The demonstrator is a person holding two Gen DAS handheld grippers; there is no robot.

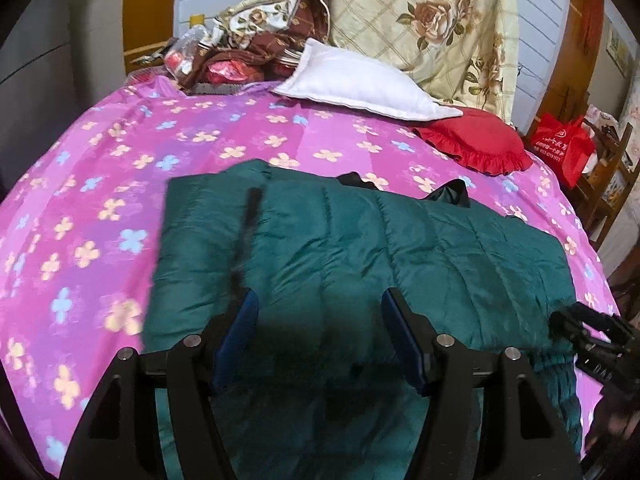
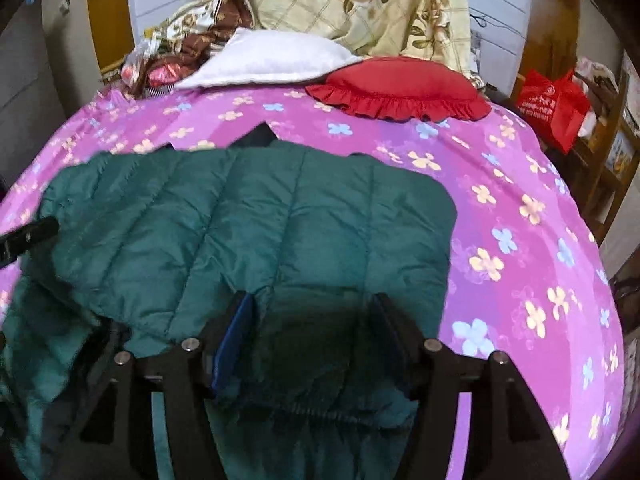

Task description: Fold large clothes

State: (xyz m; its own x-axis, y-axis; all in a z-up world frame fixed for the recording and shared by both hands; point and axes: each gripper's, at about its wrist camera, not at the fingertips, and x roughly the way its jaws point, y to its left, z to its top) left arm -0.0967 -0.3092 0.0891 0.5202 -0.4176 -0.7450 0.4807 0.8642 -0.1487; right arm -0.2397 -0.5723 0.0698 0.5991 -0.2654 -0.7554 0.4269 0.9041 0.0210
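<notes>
A dark green quilted puffer jacket (image 1: 360, 240) lies spread across the pink flowered bed sheet (image 1: 100, 168); it also shows in the right wrist view (image 2: 240, 220). My left gripper (image 1: 318, 300) is open and empty, hovering just above the jacket's near part, its blue pads wide apart. My right gripper (image 2: 312, 304) is open and empty above the jacket's right near edge, close to an elastic hem (image 2: 304, 404). The right gripper shows at the right edge of the left wrist view (image 1: 592, 332). A black lining (image 1: 452, 194) peeks out at the jacket's far edge.
A white pillow (image 1: 356, 80) and a red frilled cushion (image 1: 476, 142) lie at the bed's head, with a floral quilt (image 1: 432, 20) and a pile of cloth (image 1: 240, 48) behind. A red bag (image 1: 564, 148) sits on furniture at the right. The sheet (image 2: 520, 240) continues right of the jacket.
</notes>
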